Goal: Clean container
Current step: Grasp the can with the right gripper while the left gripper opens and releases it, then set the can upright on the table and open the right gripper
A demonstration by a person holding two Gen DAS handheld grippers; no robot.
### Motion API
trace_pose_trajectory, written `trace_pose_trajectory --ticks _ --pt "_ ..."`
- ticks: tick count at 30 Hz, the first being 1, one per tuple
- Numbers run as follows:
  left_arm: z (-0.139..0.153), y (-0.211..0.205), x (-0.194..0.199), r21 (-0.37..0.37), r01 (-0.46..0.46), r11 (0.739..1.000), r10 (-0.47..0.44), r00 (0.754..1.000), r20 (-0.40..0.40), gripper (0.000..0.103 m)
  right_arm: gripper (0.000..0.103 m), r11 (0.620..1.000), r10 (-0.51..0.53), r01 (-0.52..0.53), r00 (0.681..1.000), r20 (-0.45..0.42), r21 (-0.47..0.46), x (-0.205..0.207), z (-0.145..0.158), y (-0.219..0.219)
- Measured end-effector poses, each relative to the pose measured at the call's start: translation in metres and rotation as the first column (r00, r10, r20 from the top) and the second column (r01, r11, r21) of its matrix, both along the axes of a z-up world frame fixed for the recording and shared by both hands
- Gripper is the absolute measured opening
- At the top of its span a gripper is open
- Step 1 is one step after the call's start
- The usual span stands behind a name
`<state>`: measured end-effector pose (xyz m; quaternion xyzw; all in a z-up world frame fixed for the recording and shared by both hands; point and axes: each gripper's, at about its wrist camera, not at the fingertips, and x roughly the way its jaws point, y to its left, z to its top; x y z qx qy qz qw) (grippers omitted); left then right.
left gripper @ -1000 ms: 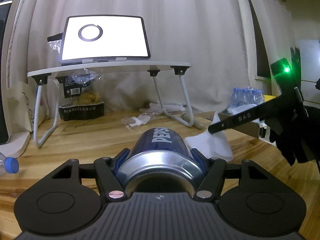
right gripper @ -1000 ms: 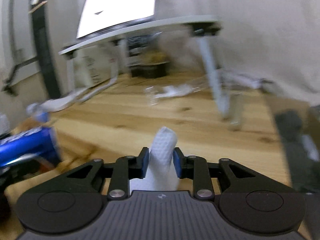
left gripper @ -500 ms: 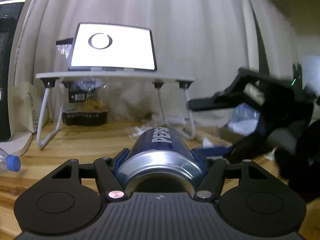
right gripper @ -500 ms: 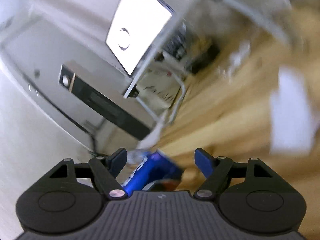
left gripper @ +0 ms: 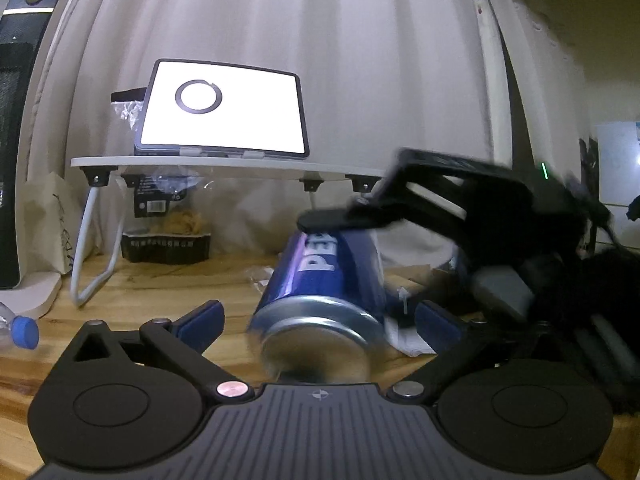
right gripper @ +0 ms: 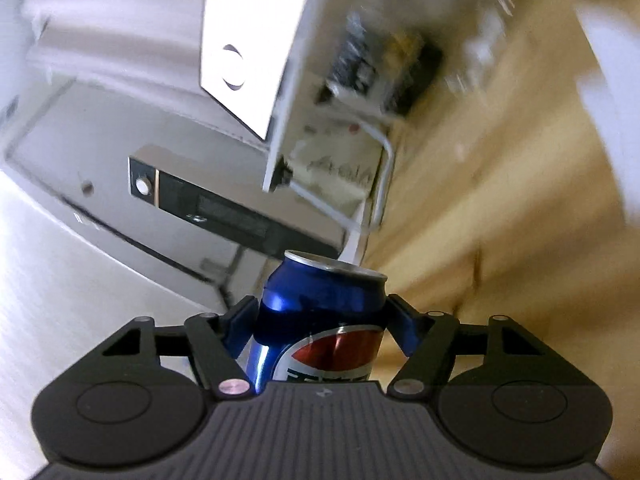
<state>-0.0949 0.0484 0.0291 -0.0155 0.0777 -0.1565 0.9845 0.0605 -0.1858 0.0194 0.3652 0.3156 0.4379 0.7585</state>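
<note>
Left gripper point(left gripper: 318, 322): jaws opening wide, blue pads clear of the blue aluminium Pepsi can point(left gripper: 326, 284).
Right gripper point(right gripper: 320, 320): closing around that can point(right gripper: 320, 320), pads at its sides.
Left view only: white tissue point(left gripper: 404, 338) lying on the wooden table point(left gripper: 160, 292).

Right-wrist view: background motion-blurred; can point(right gripper: 320, 312) base hidden behind gripper body. Left-wrist view: bottle point(left gripper: 18, 326) cut by left edge; right gripper point(left gripper: 384, 248) smeared.

Both wrist cameras looked closely along their claws: the left faced level, the right was rolled sideways; both saw the Pepsi can point(left gripper: 328, 280) point(right gripper: 320, 320) and lit tablet point(left gripper: 224, 108) point(right gripper: 252, 44).
</note>
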Motion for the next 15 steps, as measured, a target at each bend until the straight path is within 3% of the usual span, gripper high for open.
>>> trace_pose_trajectory --ticks 2,4,6,9,13,15 --pt "0.0 0.0 0.005 -0.003 -0.004 1.0 0.004 0.999 -0.035 0.102 0.071 0.976 -0.021 0.066 0.977 0.212 -0.208 0.008 0.031 0.013" --pt "0.0 0.002 0.011 -0.019 -0.004 1.0 0.002 0.997 -0.076 0.102 0.071 0.901 0.022 0.169 0.903 0.429 -0.4 0.012 0.049 0.038" --pt "-0.001 0.005 0.012 -0.037 0.001 0.999 -0.004 0.996 -0.089 0.102 0.071 0.815 0.107 0.255 0.816 0.569 -0.52 0.016 0.051 0.064" --pt "-0.002 0.006 0.013 -0.041 -0.001 0.999 -0.002 0.995 -0.096 0.102 0.071 0.741 0.189 0.314 0.75 0.633 -0.594 0.025 0.036 0.09" --pt "-0.003 0.005 0.013 -0.04 -0.007 0.999 0.002 0.994 -0.107 0.103 0.071 0.7 0.211 0.374 0.706 0.677 -0.608 0.024 0.016 0.101" --pt "-0.003 0.005 0.014 -0.042 -0.007 0.999 0.003 0.994 -0.113 0.103 0.071 0.691 0.222 0.377 0.702 0.677 -0.617 0.023 0.01 0.102"
